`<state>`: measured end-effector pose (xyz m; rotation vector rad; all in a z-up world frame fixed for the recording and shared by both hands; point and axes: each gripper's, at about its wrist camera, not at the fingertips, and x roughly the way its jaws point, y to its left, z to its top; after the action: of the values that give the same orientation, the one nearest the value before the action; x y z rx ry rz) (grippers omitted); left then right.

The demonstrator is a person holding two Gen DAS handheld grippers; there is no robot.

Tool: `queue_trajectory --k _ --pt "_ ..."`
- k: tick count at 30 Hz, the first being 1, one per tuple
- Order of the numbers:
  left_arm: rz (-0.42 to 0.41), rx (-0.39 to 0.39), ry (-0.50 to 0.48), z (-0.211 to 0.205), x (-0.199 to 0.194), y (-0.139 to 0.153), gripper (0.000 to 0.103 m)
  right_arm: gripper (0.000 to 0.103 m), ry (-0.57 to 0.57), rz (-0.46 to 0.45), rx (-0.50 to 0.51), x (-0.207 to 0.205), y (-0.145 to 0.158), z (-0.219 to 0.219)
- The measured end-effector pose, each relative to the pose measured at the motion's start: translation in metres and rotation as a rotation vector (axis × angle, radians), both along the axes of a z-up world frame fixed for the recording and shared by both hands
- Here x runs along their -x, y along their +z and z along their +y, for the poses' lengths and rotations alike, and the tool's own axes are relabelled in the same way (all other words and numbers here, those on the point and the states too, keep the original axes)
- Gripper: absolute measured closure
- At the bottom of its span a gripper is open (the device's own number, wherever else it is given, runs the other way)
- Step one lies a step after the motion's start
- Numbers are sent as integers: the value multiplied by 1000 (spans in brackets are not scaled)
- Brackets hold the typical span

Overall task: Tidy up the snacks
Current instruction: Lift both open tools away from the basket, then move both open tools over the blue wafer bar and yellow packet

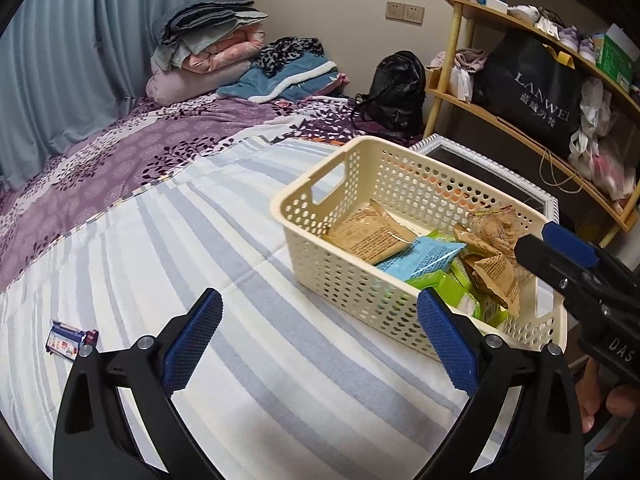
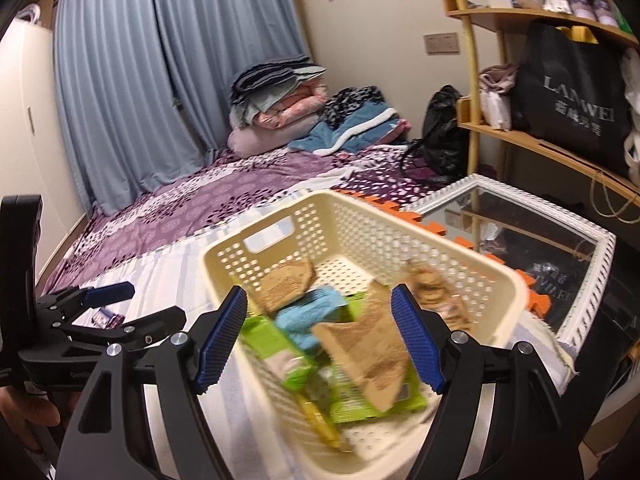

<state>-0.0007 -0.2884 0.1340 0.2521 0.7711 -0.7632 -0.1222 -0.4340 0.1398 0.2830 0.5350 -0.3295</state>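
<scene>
Most snack packets already lie in the cream perforated plastic basket (image 1: 336,280) on the striped bedsheet (image 1: 240,360). One small blue-and-white packet (image 1: 72,342) remains outside. My left gripper (image 1: 320,344) and right gripper (image 2: 320,336) are both spread, empty.

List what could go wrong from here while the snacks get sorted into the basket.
1. The cream basket sits close to the bed's right edge, above the framed mirror; a nudge from the right gripper might tip it off.
2. One small packet lies alone on the striped sheet, far left of the open left gripper, and may get overlooked.
3. Loose brown packets pile near the rim and may spill.
</scene>
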Motion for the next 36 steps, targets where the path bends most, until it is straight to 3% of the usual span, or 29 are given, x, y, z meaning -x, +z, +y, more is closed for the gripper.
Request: queue_trajectory --k 36 --pt "0 34 375 182 -52 -9 4 29 401 168 64 -80 -35 191"
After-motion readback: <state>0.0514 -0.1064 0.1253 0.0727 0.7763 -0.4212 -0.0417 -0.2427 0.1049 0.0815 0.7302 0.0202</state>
